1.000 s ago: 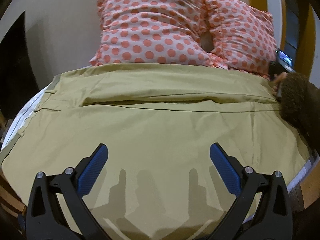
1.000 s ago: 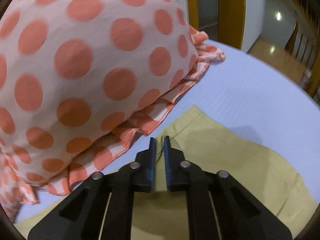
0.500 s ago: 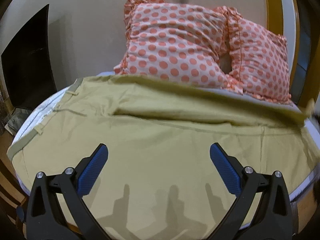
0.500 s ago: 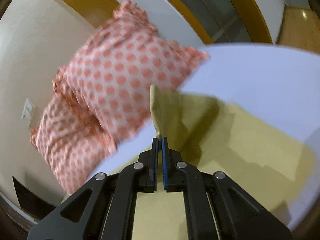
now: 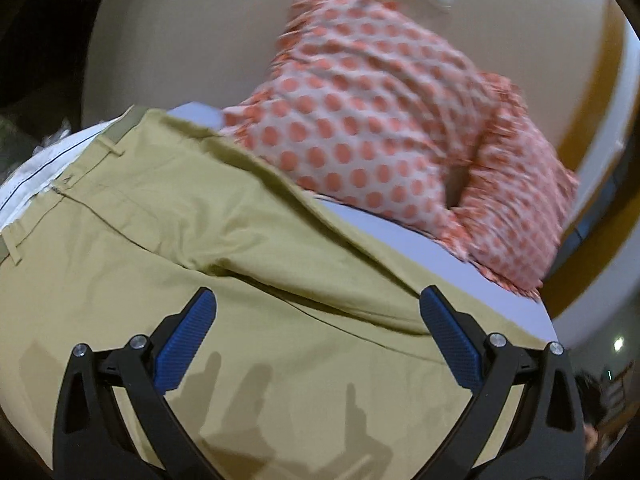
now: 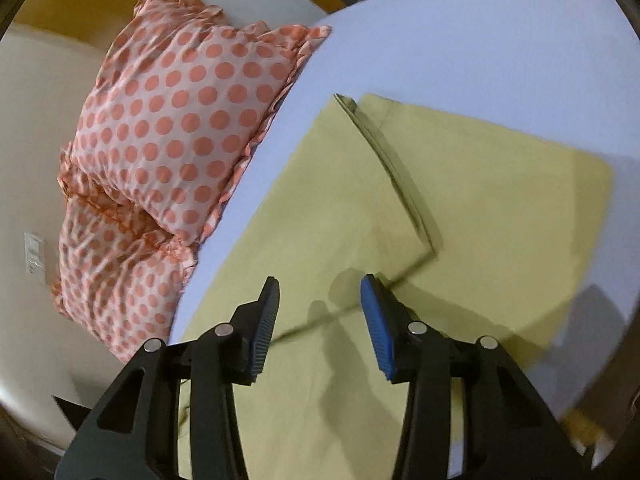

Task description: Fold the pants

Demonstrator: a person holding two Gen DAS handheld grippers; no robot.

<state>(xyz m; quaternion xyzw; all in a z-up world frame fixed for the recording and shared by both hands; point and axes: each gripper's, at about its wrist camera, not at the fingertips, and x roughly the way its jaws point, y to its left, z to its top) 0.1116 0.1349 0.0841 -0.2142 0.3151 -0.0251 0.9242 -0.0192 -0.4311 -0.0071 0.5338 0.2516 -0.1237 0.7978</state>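
Khaki pants (image 5: pixel 168 248) lie spread on the bed, waistband and belt loops at the left in the left wrist view. In the right wrist view the leg ends (image 6: pixel 460 184) lie flat, one leg overlapping the other along a dark seam. My left gripper (image 5: pixel 316 340) is wide open and empty above the middle of the pants. My right gripper (image 6: pixel 320 312) is open and empty, hovering above the leg fabric.
Two pink pillows with orange dots (image 5: pixel 384 120) lean against the beige wall at the head of the bed; they also show in the right wrist view (image 6: pixel 176 128). The pale blue sheet (image 6: pixel 480 48) surrounds the pants. A wooden door frame (image 5: pixel 592 216) stands at the right.
My right gripper was shut on the leg hem, lifted it, then opened and let it drop; the leg now lies flat. My left gripper stayed open while its view tilted.
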